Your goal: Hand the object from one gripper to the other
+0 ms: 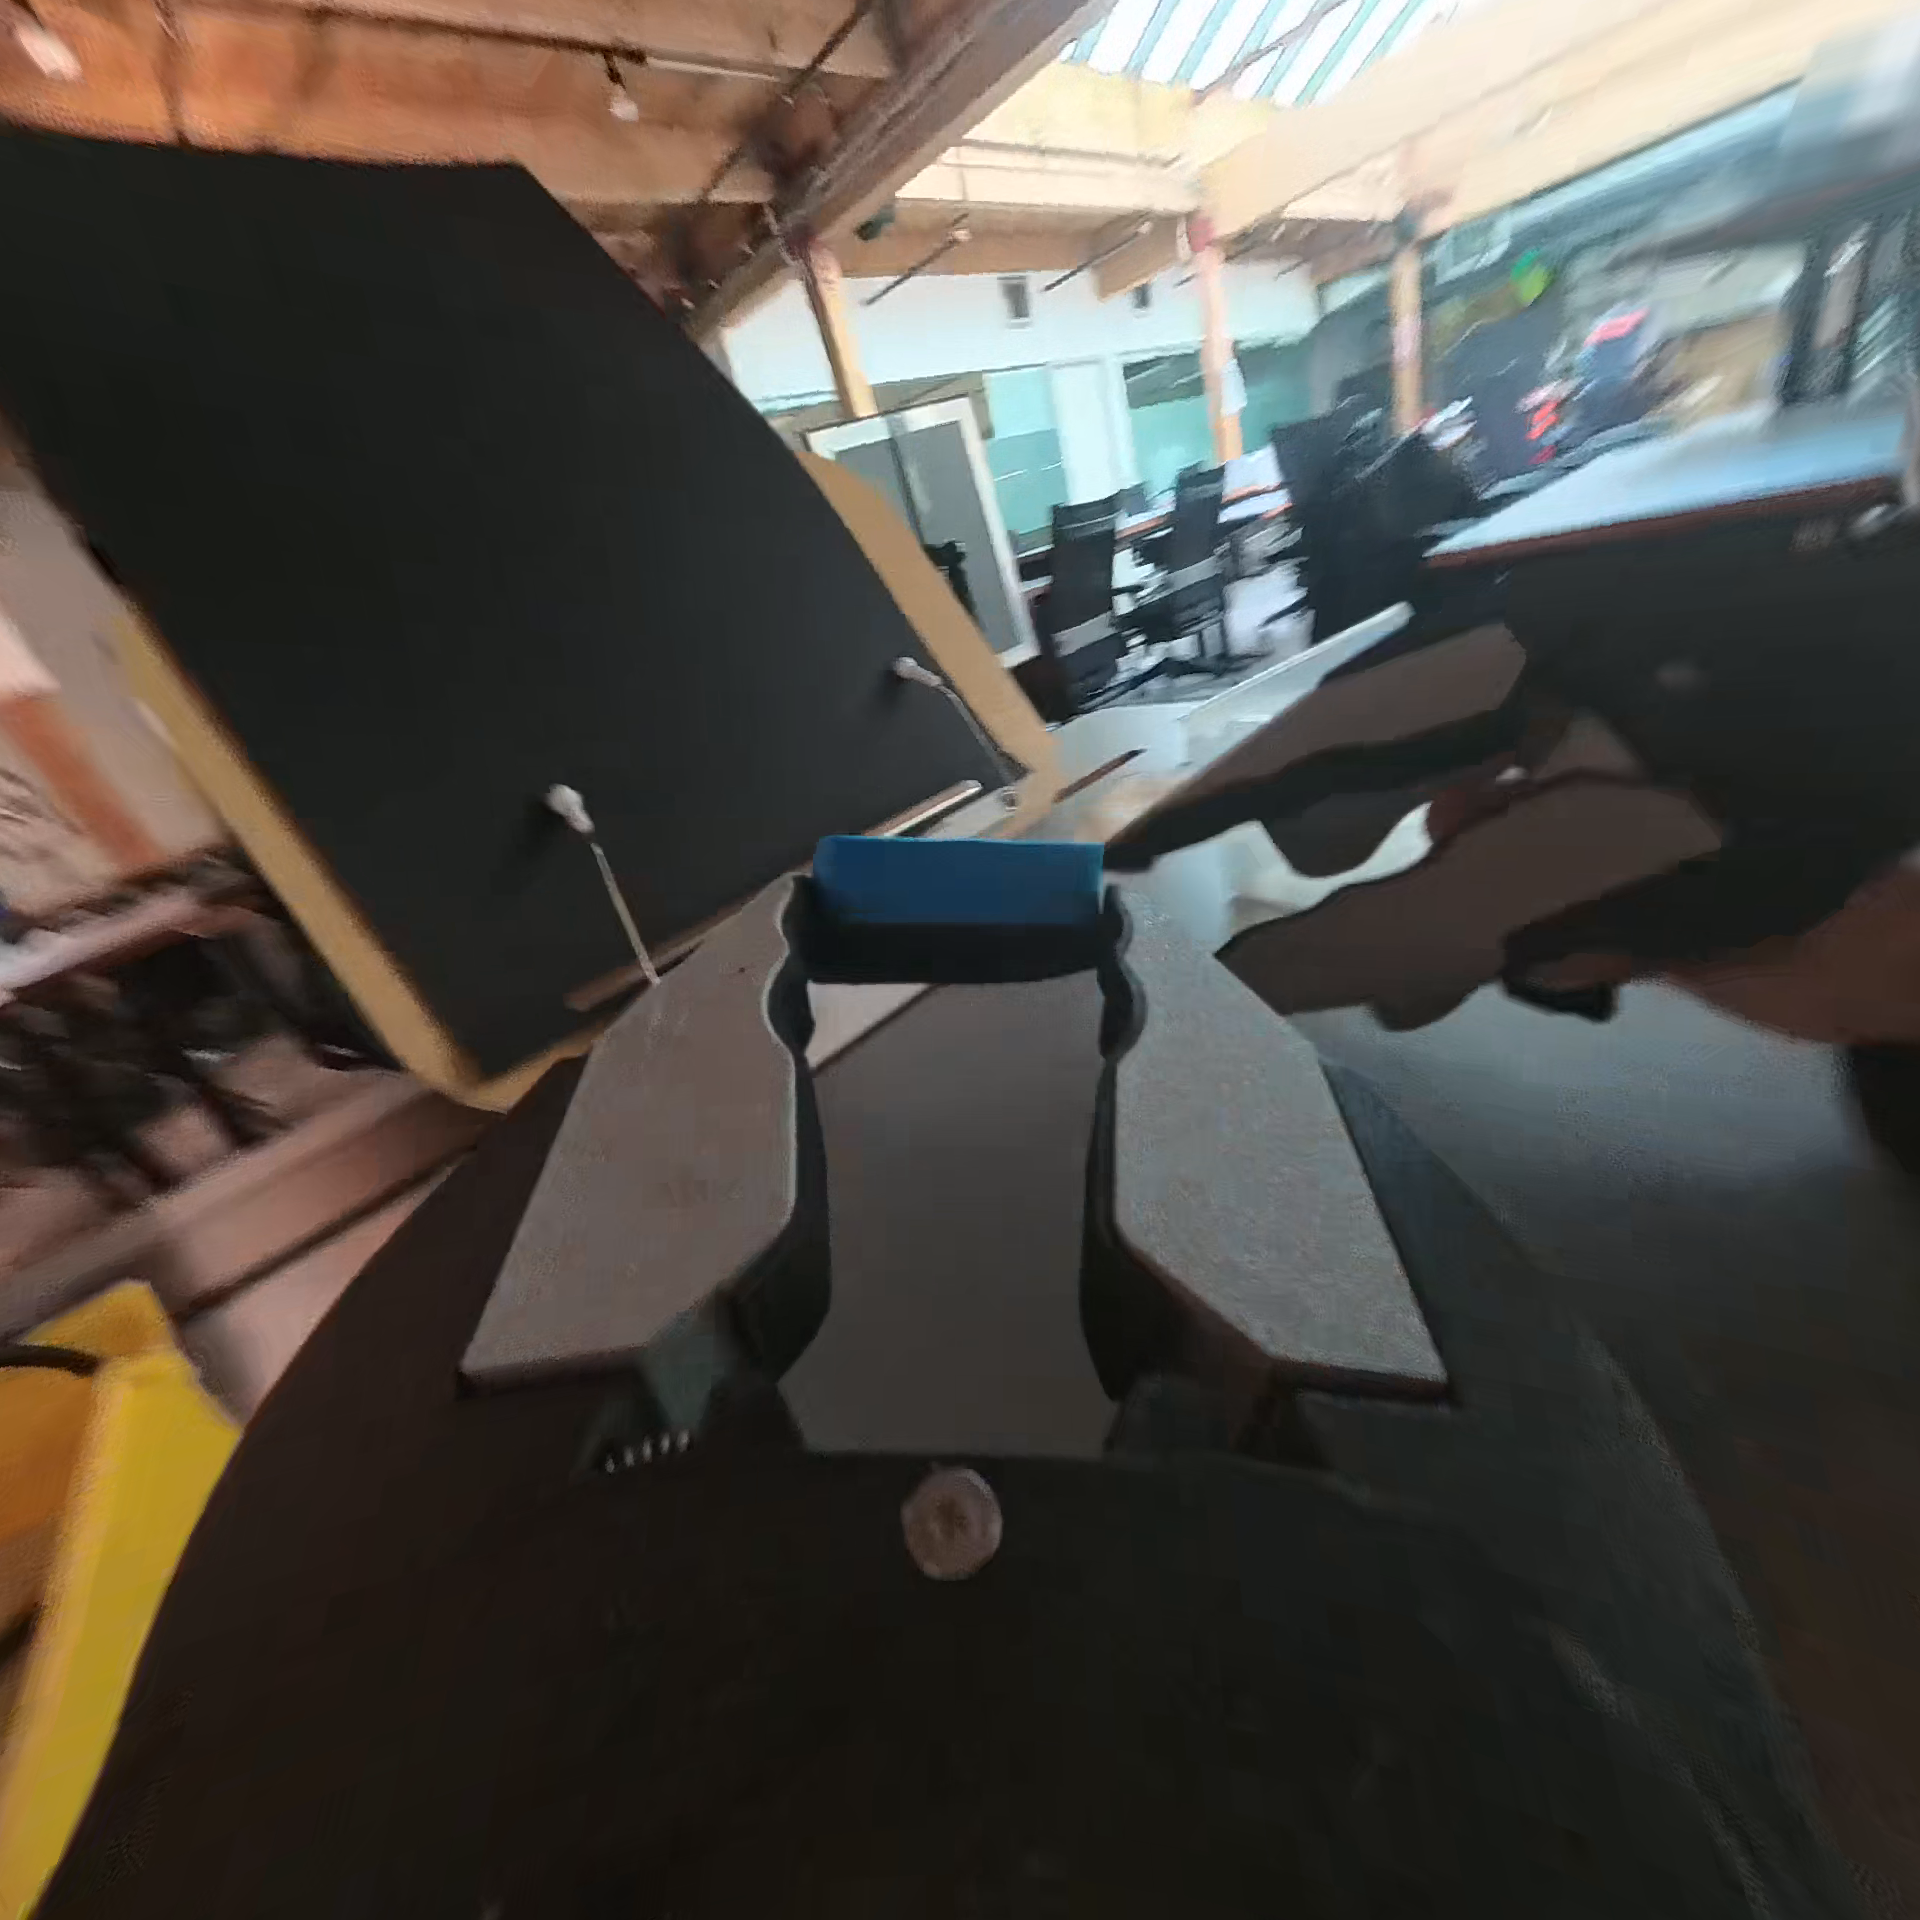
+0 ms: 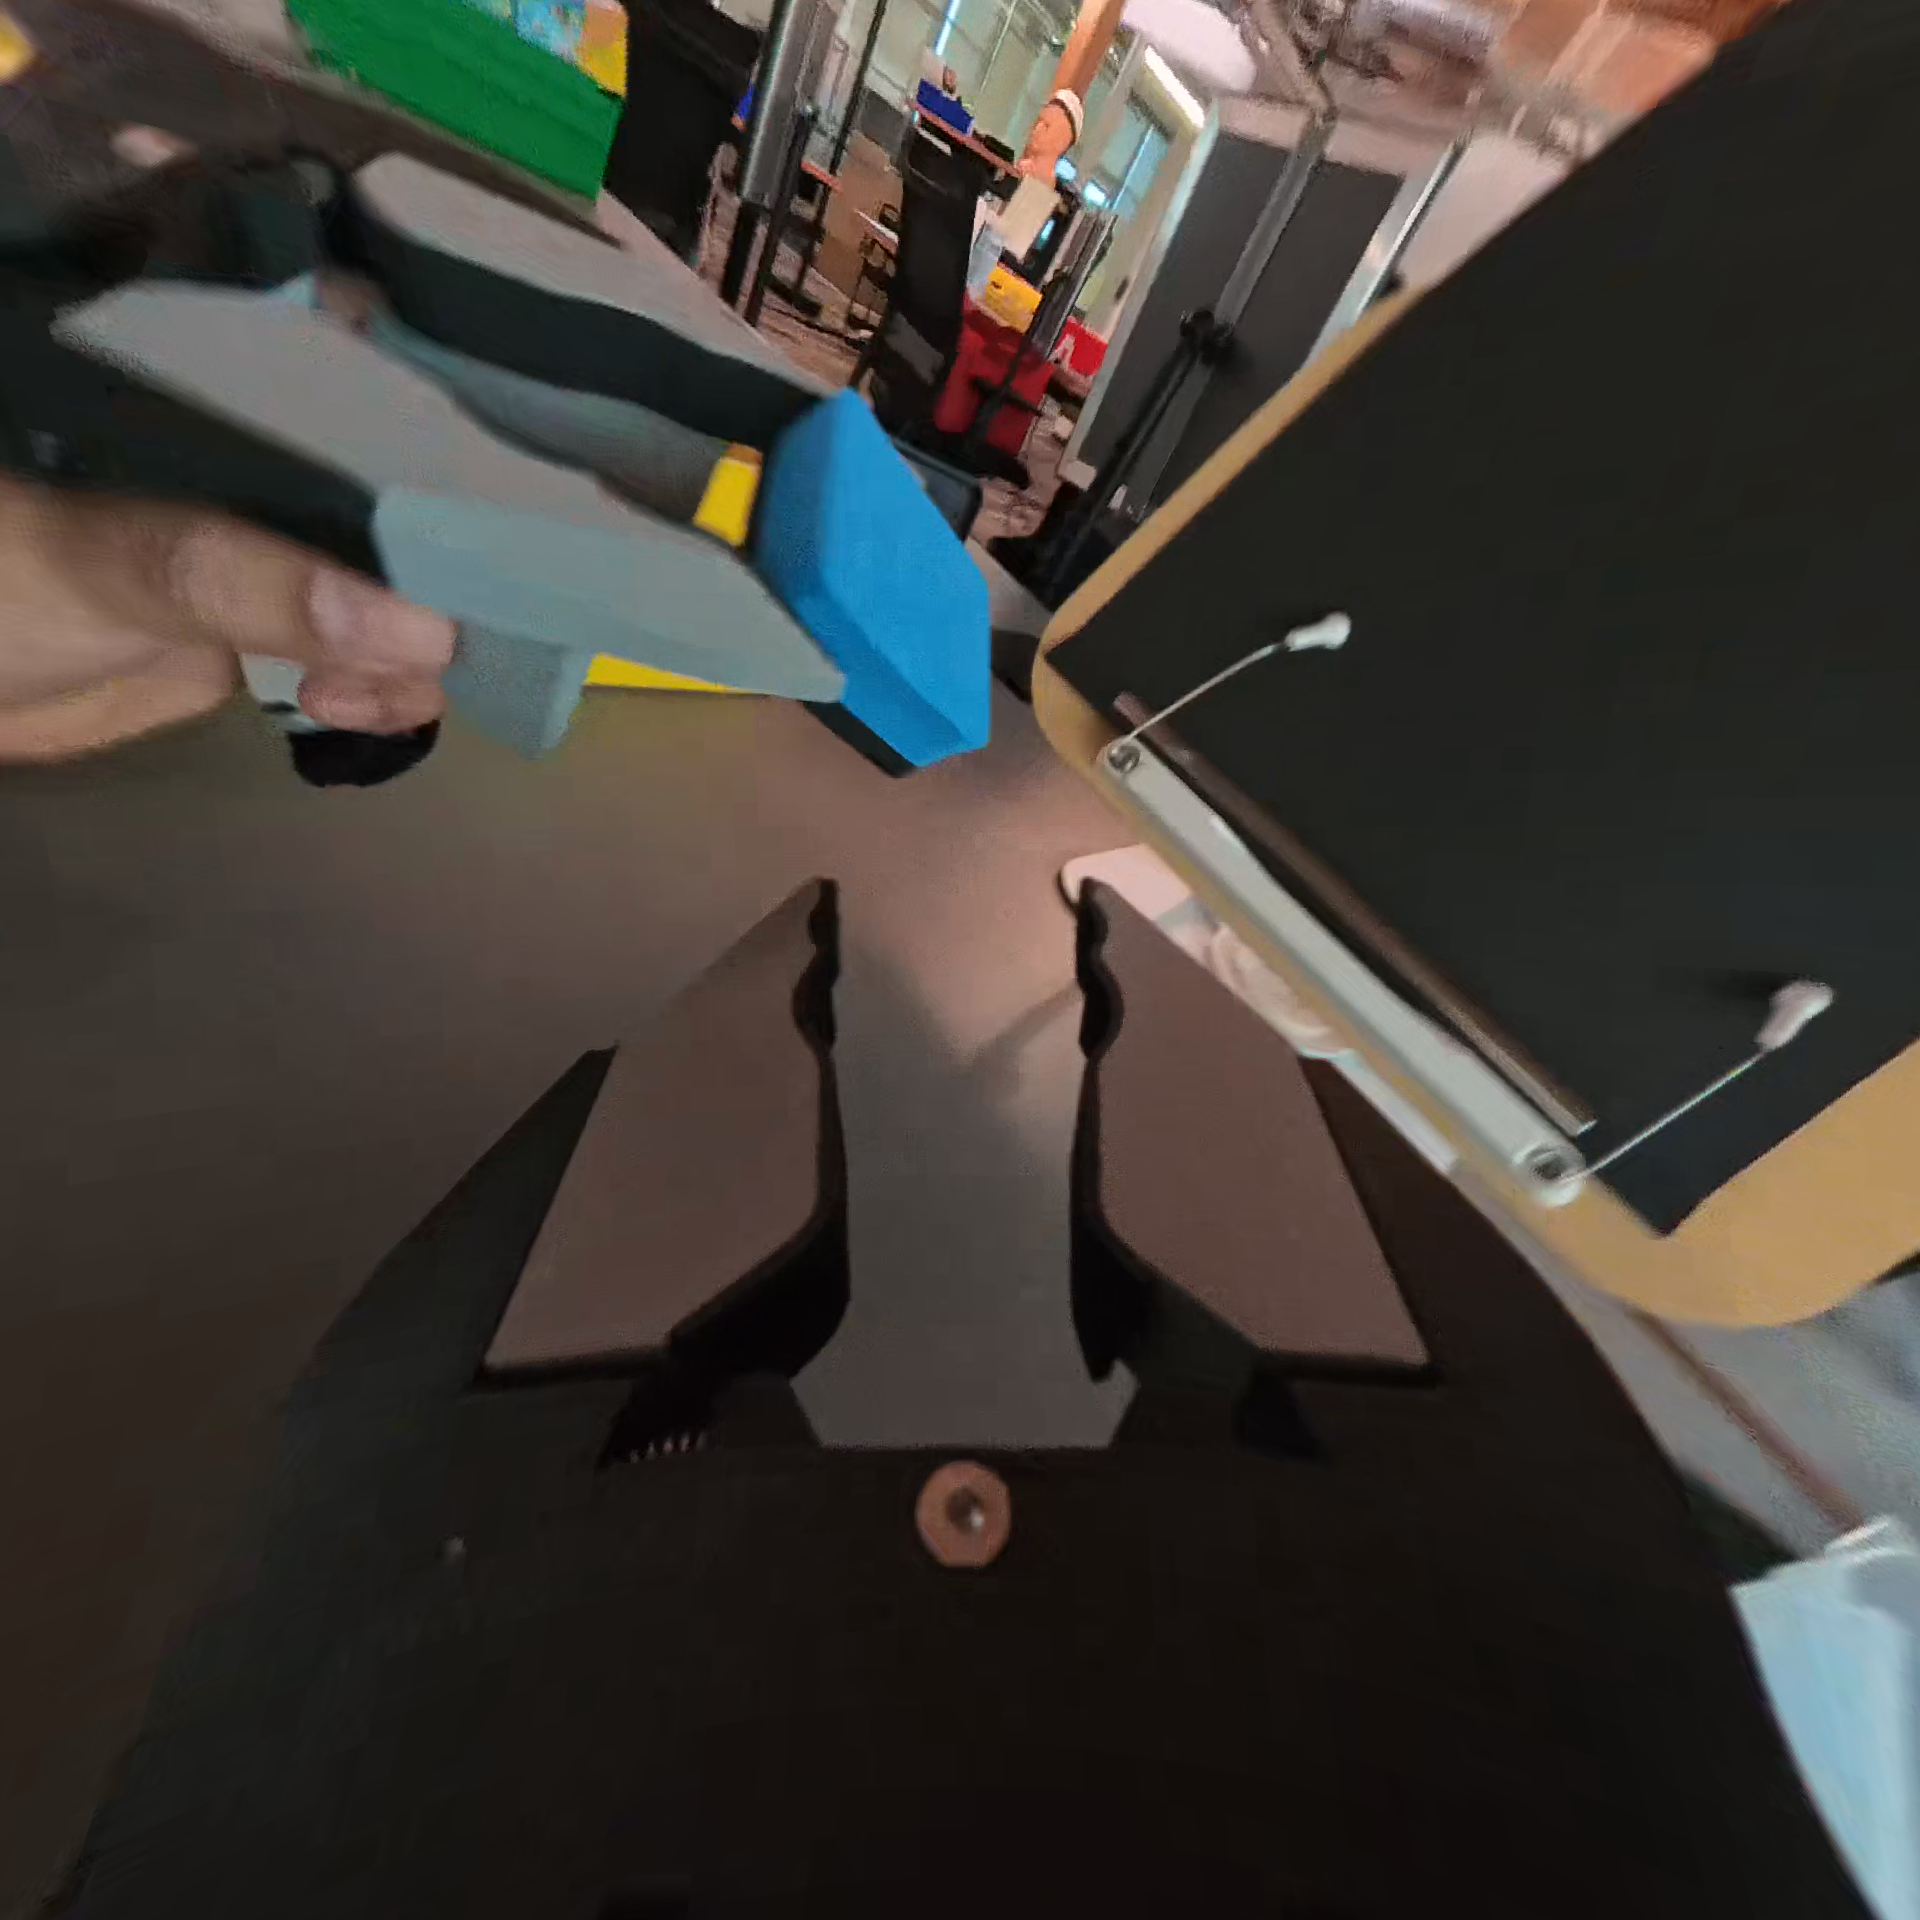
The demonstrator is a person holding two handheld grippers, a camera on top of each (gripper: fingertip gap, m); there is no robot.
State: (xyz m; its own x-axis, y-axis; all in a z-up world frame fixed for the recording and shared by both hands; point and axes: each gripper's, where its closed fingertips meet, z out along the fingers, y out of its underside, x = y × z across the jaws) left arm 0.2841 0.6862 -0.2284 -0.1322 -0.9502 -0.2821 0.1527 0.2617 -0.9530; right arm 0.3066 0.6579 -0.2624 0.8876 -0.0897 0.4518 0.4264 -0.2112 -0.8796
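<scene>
A blue block with a black underside point(image 1: 956, 896) is clamped between the fingertips of my left gripper point(image 1: 956, 935), held in the air above a dark table. In the right wrist view the same blue block point(image 2: 878, 582) shows at upper left of centre, held by the left gripper point(image 2: 790, 551), with a person's hand point(image 2: 208, 623) behind it. My right gripper point(image 2: 954, 935) is open and empty, below and a little short of the block. In the left wrist view the right gripper point(image 1: 1184, 914) is just right of the block, open.
A black board with a tan wooden edge point(image 1: 416, 582) stands tilted at the left, with two white-tipped wire pegs point(image 1: 569, 810); it also shows at right in the right wrist view point(image 2: 1558, 582). A yellow box point(image 1: 114, 1507) sits low left. Office chairs and desks point(image 1: 1143, 582) stand far behind.
</scene>
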